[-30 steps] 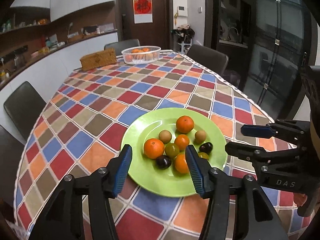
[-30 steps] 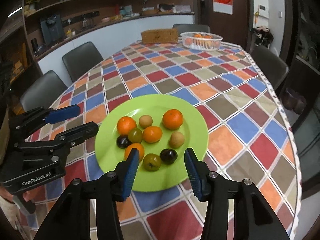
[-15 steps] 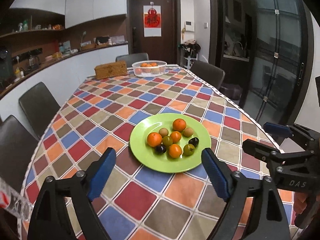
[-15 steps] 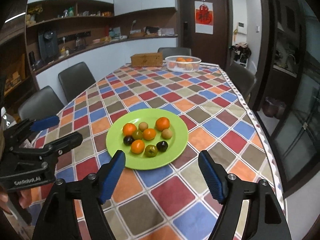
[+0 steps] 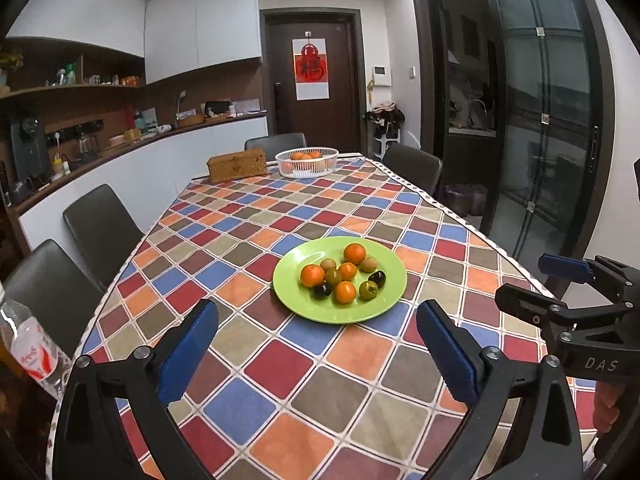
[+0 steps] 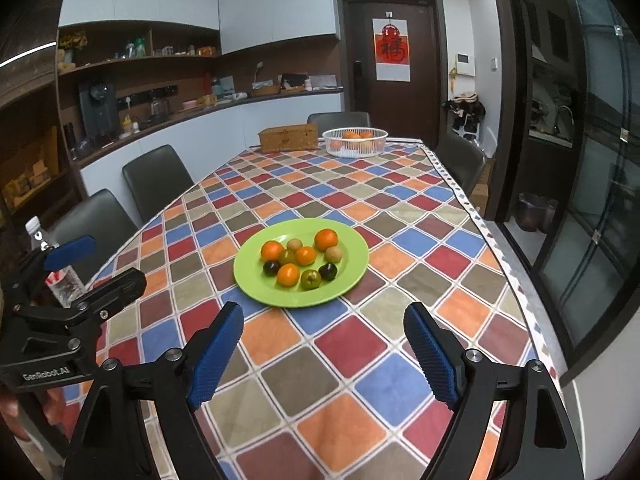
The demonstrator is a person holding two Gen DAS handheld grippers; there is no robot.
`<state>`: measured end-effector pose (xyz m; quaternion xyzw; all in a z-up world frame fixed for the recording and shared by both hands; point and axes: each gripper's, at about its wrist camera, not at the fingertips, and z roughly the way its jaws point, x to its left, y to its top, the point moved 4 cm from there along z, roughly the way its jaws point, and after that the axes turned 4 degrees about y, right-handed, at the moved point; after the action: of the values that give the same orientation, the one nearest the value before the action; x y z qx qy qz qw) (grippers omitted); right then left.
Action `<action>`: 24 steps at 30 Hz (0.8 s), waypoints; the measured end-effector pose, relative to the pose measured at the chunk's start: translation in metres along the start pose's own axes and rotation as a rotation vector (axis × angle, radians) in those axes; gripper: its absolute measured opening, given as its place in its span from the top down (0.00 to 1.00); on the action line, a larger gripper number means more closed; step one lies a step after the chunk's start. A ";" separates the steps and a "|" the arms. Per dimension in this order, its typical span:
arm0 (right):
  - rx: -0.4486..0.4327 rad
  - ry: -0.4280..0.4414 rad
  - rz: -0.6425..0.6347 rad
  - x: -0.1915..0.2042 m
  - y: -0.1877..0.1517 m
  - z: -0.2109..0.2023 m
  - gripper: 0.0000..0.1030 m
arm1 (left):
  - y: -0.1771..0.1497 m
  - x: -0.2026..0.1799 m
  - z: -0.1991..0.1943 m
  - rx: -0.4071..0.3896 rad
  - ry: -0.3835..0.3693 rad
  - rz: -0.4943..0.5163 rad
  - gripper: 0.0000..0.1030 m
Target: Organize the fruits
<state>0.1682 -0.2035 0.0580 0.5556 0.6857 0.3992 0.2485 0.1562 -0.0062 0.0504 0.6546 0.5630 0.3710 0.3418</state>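
left wrist view: green plate (image 5: 316, 312) carries four oranges, two dark plums; both tongs (image 5: 318, 354) (image 6: 322, 356) have just been opening, wide apart, gripping nothing.

Even indoor light from overhead, table (image 5: 256, 236) bright beyond the gripper fingers, shelves left dim, glass door (image 5: 548, 132) right dark with reflections, fisheye-bent edges, black corners, sharp focus

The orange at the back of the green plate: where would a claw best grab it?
Across its round middle, coming down from above. That orange sits at the far edge of the pile on the green plate, with bare plate behind it but a small brown fruit close beside.
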 end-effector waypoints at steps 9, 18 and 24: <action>-0.033 -0.014 -0.010 0.004 -0.007 -0.028 0.19 | -0.003 -0.003 -0.027 -0.039 0.016 0.010 0.01; -0.048 -0.009 0.001 0.005 -0.011 -0.040 0.19 | -0.001 -0.008 -0.043 -0.061 0.022 0.020 0.01; -0.062 -0.014 0.003 0.004 -0.011 -0.048 0.19 | -0.001 -0.009 -0.047 -0.066 0.027 0.023 0.01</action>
<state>0.1230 -0.2129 0.0756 0.5515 0.6703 0.4169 0.2699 0.1139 -0.0140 0.0717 0.6443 0.5475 0.4019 0.3515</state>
